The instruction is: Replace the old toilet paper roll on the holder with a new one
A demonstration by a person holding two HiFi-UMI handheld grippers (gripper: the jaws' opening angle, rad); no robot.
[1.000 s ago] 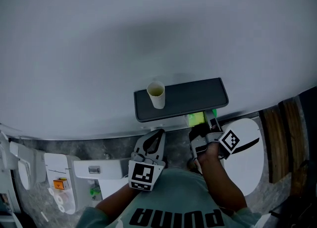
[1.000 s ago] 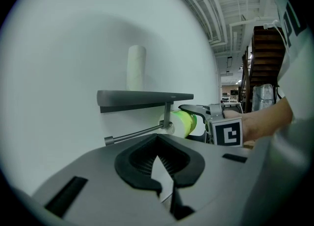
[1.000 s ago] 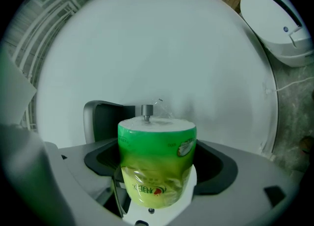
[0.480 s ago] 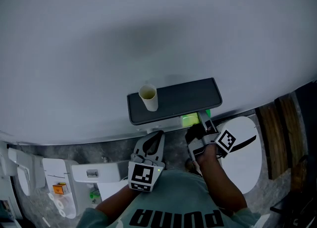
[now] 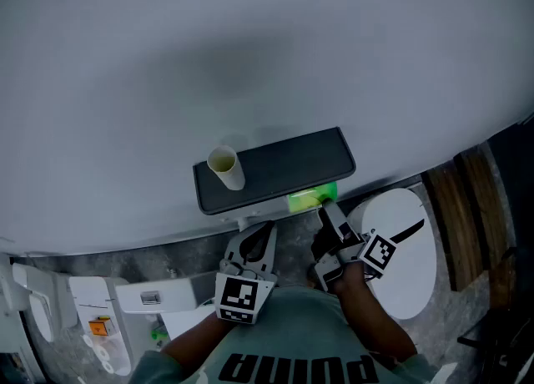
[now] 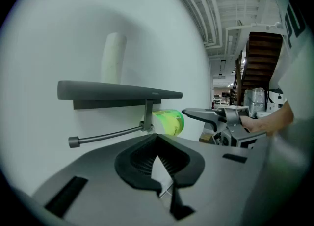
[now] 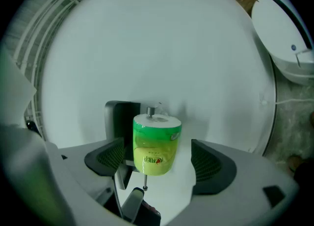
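A green-wrapped toilet paper roll (image 7: pixel 156 144) sits on the holder's metal rod (image 6: pixel 105 135), under a dark shelf (image 5: pixel 275 169). My right gripper (image 7: pixel 157 163) is open, with one jaw on each side of the roll and neither touching it. In the head view the right gripper (image 5: pixel 327 215) reaches up to the green-wrapped roll (image 5: pixel 310 199) from the lower right. A pale cardboard tube (image 5: pixel 225 165) stands upright on the shelf's left end. My left gripper (image 5: pixel 260 232) hangs below the shelf, shut and holding nothing. The left gripper view also shows the green-wrapped roll (image 6: pixel 167 122).
A white toilet (image 5: pixel 400 249) stands to the right on the grey stone floor. Brown wooden boards (image 5: pixel 467 215) lie beyond the toilet. White fixtures (image 5: pixel 92 290) sit at the lower left. The pale wall (image 5: pixel 250 57) fills everything behind the shelf.
The head view has drifted, so the shelf and tube now sit further left. My right gripper has followed and stays at the green roll. The left gripper has barely moved.
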